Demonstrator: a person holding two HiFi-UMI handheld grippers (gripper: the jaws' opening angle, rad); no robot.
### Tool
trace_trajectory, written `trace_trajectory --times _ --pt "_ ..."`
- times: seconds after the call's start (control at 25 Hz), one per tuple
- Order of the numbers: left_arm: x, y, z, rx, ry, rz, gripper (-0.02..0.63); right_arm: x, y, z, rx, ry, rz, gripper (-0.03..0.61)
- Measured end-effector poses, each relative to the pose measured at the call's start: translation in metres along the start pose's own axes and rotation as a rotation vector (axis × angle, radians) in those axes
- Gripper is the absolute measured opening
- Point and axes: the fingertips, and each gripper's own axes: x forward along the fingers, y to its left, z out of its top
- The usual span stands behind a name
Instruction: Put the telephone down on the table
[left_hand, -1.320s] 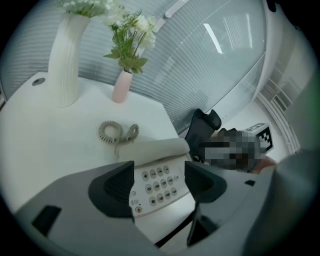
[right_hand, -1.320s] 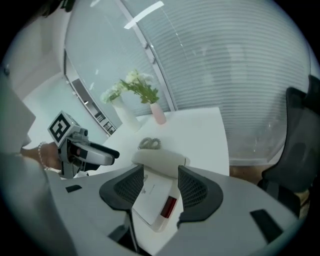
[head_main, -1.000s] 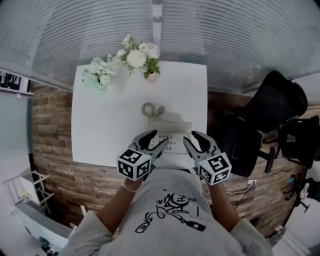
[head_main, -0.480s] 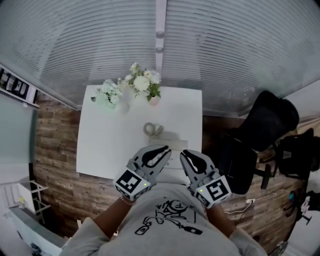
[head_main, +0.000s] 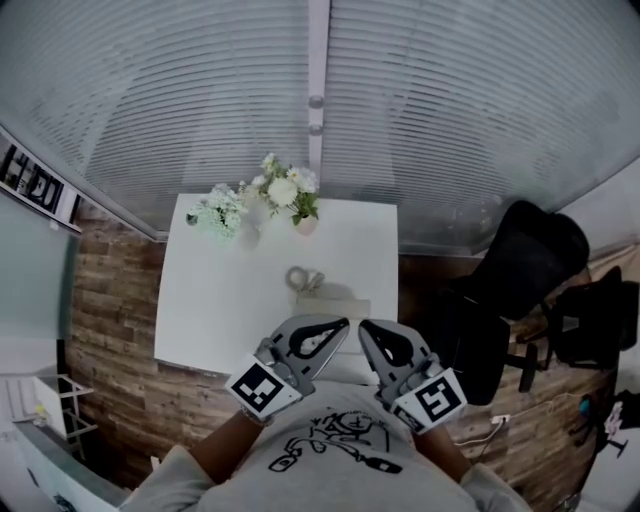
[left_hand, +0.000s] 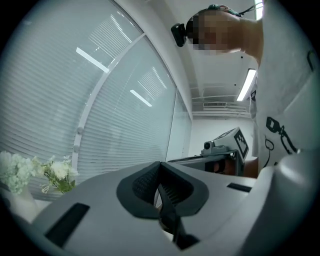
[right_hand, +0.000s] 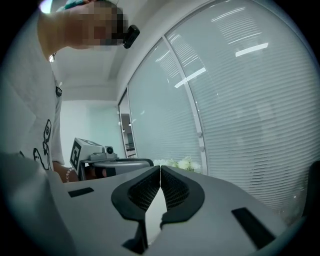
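The beige telephone (head_main: 338, 300) lies on the white table (head_main: 220, 300) near its front edge, with its coiled cord (head_main: 303, 279) just behind it. Its near part is hidden by my grippers. My left gripper (head_main: 342, 323) and right gripper (head_main: 364, 327) hover side by side above the phone's near end, close to the person's chest. Both are shut, pads together, with nothing between them. In the left gripper view the jaws (left_hand: 160, 166) point level toward the blinds. The right gripper view shows its jaws (right_hand: 160, 169) likewise closed and empty.
Vases of white flowers (head_main: 262, 195) stand at the table's far edge in front of a glass wall with blinds (head_main: 320, 90). A black office chair (head_main: 520, 262) is at the right on the wooden floor. A white rack (head_main: 40, 410) is at lower left.
Both grippers went from open around the telephone to shut. They lifted up and back toward the person. The telephone stays on the table.
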Motion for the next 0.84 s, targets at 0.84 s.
trace_trajectory --times 0.84 --pt "0.0001 -0.0014 0.0017 -0.045 0.008 -0.008 0.004 0.0013 -0.0027 0.0087 -0.004 -0.017 -0.010 0.035"
